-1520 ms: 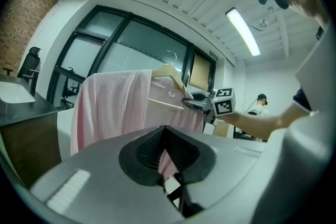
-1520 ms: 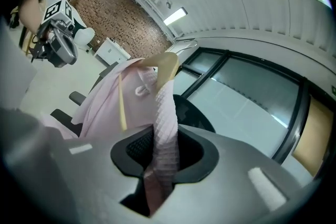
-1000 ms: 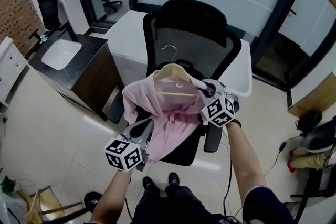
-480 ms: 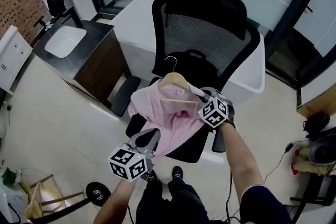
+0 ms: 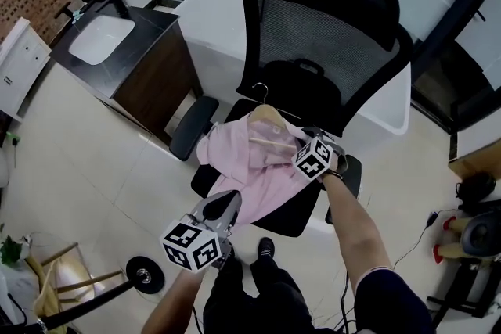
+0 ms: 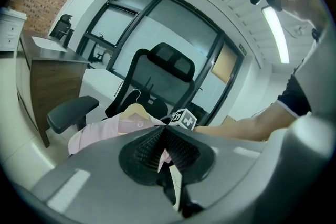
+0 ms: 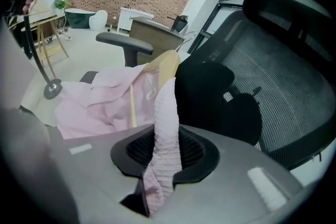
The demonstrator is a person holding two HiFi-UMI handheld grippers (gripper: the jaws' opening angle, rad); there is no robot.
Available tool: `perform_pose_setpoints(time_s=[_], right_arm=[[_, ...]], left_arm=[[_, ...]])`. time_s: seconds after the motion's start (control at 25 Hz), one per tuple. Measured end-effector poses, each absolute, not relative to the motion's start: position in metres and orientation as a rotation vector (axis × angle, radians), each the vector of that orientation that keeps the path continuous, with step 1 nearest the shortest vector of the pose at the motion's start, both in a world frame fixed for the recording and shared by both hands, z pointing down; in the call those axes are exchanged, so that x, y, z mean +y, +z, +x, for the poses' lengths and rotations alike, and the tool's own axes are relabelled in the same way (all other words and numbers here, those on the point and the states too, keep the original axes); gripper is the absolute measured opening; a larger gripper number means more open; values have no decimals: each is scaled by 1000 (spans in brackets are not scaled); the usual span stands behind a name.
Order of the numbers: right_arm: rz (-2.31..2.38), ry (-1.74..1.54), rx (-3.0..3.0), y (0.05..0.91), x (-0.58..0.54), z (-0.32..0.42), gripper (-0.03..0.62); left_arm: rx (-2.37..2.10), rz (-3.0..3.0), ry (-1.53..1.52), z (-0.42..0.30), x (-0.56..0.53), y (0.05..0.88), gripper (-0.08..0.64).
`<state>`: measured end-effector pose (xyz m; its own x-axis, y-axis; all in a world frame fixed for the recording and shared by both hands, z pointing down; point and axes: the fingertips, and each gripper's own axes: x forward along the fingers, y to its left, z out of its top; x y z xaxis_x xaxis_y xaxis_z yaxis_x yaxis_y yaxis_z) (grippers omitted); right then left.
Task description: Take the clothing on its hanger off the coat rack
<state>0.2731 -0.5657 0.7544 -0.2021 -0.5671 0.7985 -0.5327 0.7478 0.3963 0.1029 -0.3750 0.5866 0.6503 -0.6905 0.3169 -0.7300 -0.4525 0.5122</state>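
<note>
A pink shirt [image 5: 250,168] on a wooden hanger [image 5: 270,117] lies spread over the seat of a black office chair [image 5: 301,215]. My right gripper [image 5: 301,138] is shut on the shirt's shoulder by the hanger's end. In the right gripper view the pink fabric [image 7: 167,113] runs up between the jaws [image 7: 165,136], which have just eased open slightly with the cloth still pinched. My left gripper [image 5: 229,199] is at the shirt's lower hem. In the left gripper view the jaws [image 6: 165,141] stand nearly together with a sliver of pink cloth between them.
The chair's mesh backrest [image 5: 329,43] rises behind the shirt, and its armrest [image 5: 192,127] sticks out at the left. A white desk [image 5: 211,12] and a dark cabinet [image 5: 149,66] stand beyond. A stand's round base [image 5: 141,275] sits on the floor near my left side.
Both grippers have come down with the shirt. The hanger and shirt, earlier held up in front of the backrest, now lie low on the chair seat.
</note>
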Motion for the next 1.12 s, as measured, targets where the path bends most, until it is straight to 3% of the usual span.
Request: perform_pose_setpoints(time_s=[0.24,0.4,0.6,1.12], right_arm=[[862,25,-1855,768,-564,267,95],[925,54,-1917,753,-569,270,167],[973,30,-1996,718,-566,272,169],[1251,85,-2364,558,-492,266,41]], left_arm=[[-1097,2236,63,101,-378,590,12],[-1084,2246,56,107,-381,588,12],[-1070,2260,62,115,-384,587,12],[-1048,2371,87,140,-397,540,12]])
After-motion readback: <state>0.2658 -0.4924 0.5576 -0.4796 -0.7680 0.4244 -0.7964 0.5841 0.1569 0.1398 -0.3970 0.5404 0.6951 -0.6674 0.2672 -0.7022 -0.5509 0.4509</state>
